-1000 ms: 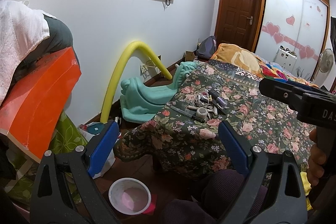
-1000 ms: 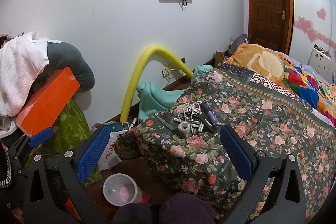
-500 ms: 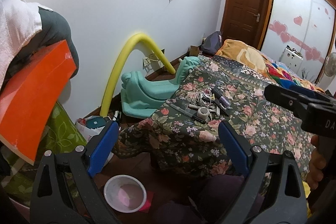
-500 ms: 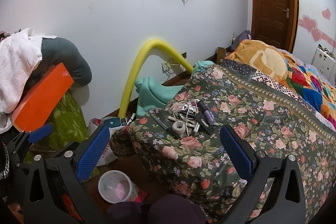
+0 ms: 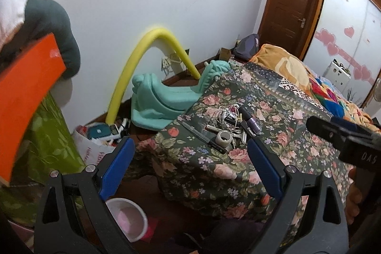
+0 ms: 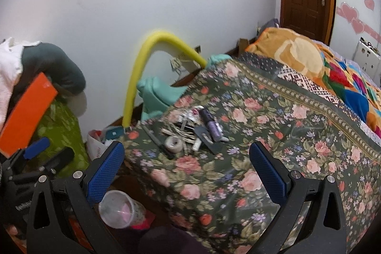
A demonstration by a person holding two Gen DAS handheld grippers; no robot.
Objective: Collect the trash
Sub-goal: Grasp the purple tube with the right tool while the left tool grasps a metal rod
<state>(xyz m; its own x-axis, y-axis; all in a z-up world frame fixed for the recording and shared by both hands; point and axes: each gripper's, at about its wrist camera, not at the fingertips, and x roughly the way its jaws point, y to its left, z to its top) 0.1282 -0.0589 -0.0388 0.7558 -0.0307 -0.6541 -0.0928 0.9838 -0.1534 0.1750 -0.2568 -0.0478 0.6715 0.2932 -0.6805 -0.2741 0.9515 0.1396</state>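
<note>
Both my tongs hang wide open with nothing between their blue pads: the left tongs [image 5: 188, 163] and the right tongs [image 6: 187, 167] each point toward the corner of the bed [image 6: 297, 139] from above the floor. On that flowered cover lies the clutter [image 5: 229, 126] I am after: a roll of tape [image 5: 224, 138], a dark pen [image 5: 204, 137], a purple tube [image 5: 250, 120] and a tangle of white cord, all heaped together near the bed's edge. From the right wrist I see the same heap [image 6: 190, 132] closer to centre, and the left tongs' blue tip at the far left, low beside the green bag [image 6: 59, 132]. From the left wrist my right tool juts in as a black bar at the right edge, with my fingers [image 5: 354, 196] wrapped on its handle below. A white cup [image 5: 128, 218] stands on the floor under the left pad, its pink inside showing; the right wrist shows it [image 6: 119, 208] tilted toward the camera. A yellow foam tube [image 5: 142, 58] arches against the wall over a teal plastic seat [image 5: 162, 101]. Small pieces within the heap are too blurred to name, and the bed's far side is cut off
</note>
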